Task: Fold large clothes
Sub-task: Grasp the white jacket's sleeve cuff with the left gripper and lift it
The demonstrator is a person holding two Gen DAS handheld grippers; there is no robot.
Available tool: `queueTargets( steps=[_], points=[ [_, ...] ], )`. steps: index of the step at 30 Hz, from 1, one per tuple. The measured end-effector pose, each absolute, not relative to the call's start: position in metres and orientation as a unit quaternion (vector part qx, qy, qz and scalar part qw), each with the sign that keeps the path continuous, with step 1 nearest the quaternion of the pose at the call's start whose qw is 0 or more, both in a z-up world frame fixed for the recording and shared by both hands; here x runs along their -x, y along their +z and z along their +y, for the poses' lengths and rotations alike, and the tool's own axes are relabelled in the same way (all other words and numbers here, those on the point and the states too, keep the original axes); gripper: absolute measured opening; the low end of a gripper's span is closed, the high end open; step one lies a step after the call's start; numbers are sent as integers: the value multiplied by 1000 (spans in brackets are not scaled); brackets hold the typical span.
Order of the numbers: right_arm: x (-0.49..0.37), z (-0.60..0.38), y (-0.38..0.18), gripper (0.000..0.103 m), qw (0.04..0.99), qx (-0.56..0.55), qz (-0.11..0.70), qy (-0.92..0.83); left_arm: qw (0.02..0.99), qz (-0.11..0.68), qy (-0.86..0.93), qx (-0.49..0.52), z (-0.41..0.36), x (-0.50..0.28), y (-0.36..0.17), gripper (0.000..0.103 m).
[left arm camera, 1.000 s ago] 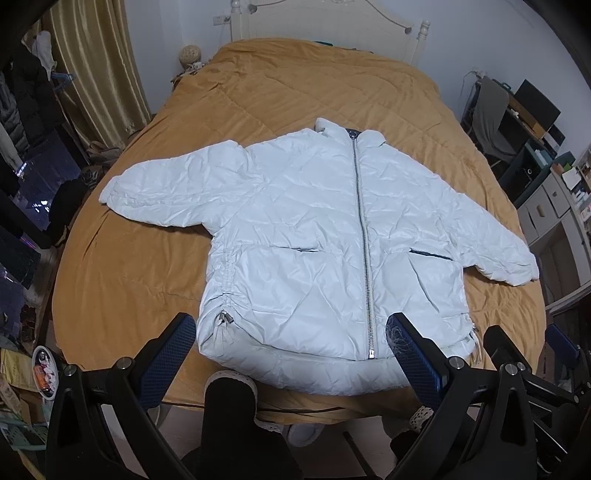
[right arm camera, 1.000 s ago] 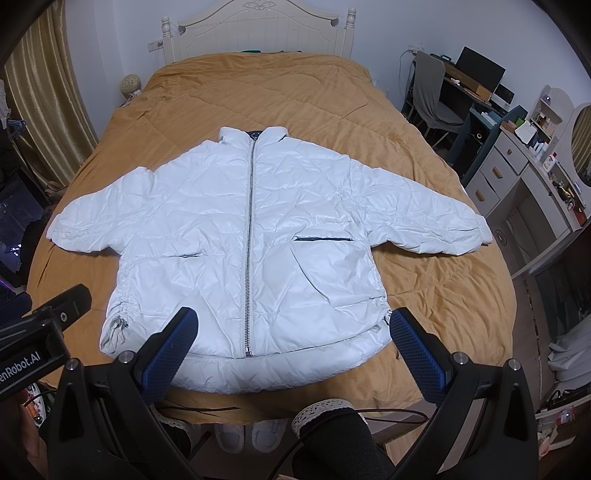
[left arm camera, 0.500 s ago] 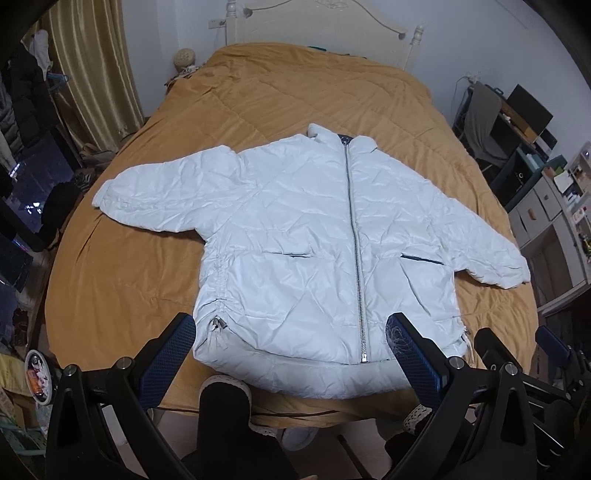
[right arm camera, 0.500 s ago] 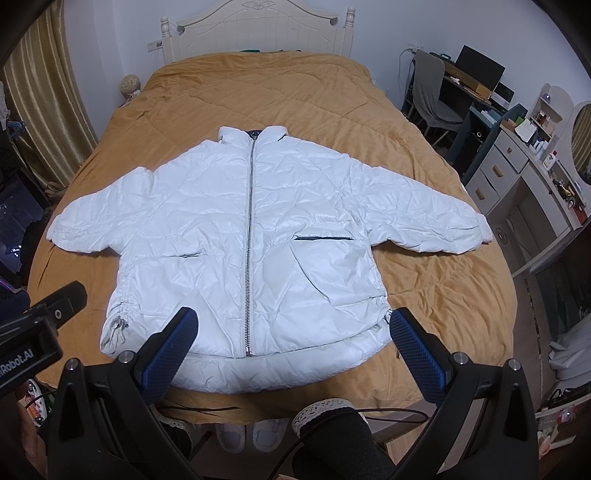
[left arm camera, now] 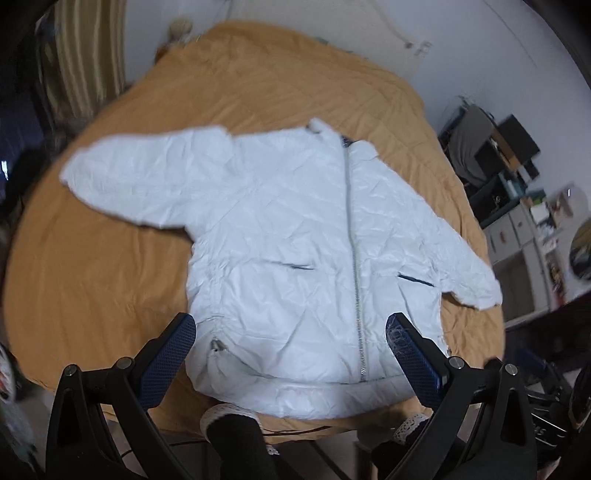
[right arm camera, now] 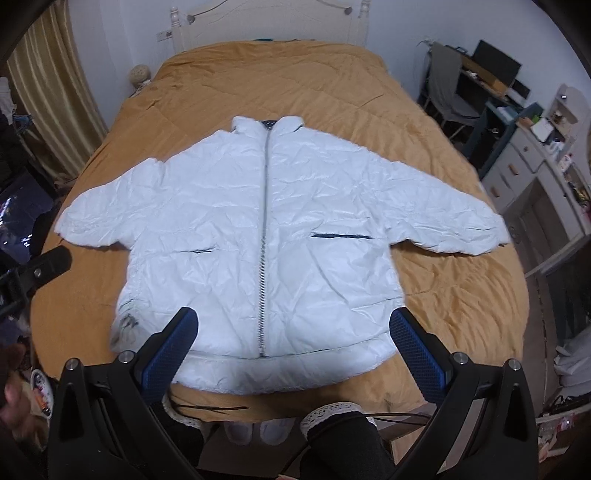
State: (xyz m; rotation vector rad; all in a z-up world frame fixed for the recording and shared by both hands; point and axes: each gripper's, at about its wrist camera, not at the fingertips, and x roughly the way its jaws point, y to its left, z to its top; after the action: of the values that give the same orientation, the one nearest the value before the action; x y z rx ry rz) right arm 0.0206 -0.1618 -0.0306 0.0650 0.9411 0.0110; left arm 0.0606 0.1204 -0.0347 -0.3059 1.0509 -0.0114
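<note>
A: We log the left gripper (left arm camera: 291,330) with its blue pads spread wide, holding nothing and hanging above the hem of the white jacket (left arm camera: 295,236). No contact that we can see.

B: Same on our side. The right gripper (right arm camera: 291,328) is fully spread, empty, over the hem. The jacket lies flat, front up, on the orange quilt (right arm camera: 280,85) of the bed, near its foot edge.

A: Orientation: collar (right arm camera: 267,123) toward the white headboard (right arm camera: 266,22), hem toward us. The zipper (right arm camera: 264,236) is closed and runs along the bed's length. With both sleeves out to the sides, the long axis runs across the bed.

B: The right wrist view is sharp and nearly square-on. We see both pocket slits, and a tip of the left gripper at the left edge.

A: The left wrist view is blurred and skewed, the zipper leaning. It shows the toggle (left arm camera: 217,345) at the hem corner beside the left pad, a detail smeared in the other view.

B: Both views catch the desk (right arm camera: 517,96) with its monitor at right, and dark sleeves with lace cuffs below the grippers.
</note>
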Motion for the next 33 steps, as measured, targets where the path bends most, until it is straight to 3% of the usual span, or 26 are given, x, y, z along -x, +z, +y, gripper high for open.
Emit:
queueTargets(
  steps=[6,12,20,24,25,26,27,28,31,33],
  points=[
    [-55,-153,-44,103,878,-10,474,65,847,476,128,197,302,-96,-112,103],
    [-111,-134,-64,103,882,50,463,72,807,392,119,426,462,-145,-200,102],
    [-163,-126,-106,103,864,51,494,88,812,321,133,469,563,-205,-279,102],
    [-171,-128,-130,103,857,66,507,72,821,300,111,473,585,-227,-284,101],
    [-174,-129,-135,103,854,67,511,69,819,310,113,470,571,-231,-285,93],
    [-175,-131,-140,103,852,65,515,66,818,321,118,463,574,-235,-290,61],
    [-177,-132,-144,103,850,60,519,65,812,338,127,459,567,-241,-294,39],
    [-179,-134,-147,103,849,54,521,65,801,356,141,459,565,-245,-301,9],
    [-182,-141,-151,103,850,41,521,57,811,333,143,460,562,-229,-301,6],
    [-183,-149,-149,103,856,33,514,45,844,318,135,410,549,-218,-282,6]
  ],
)
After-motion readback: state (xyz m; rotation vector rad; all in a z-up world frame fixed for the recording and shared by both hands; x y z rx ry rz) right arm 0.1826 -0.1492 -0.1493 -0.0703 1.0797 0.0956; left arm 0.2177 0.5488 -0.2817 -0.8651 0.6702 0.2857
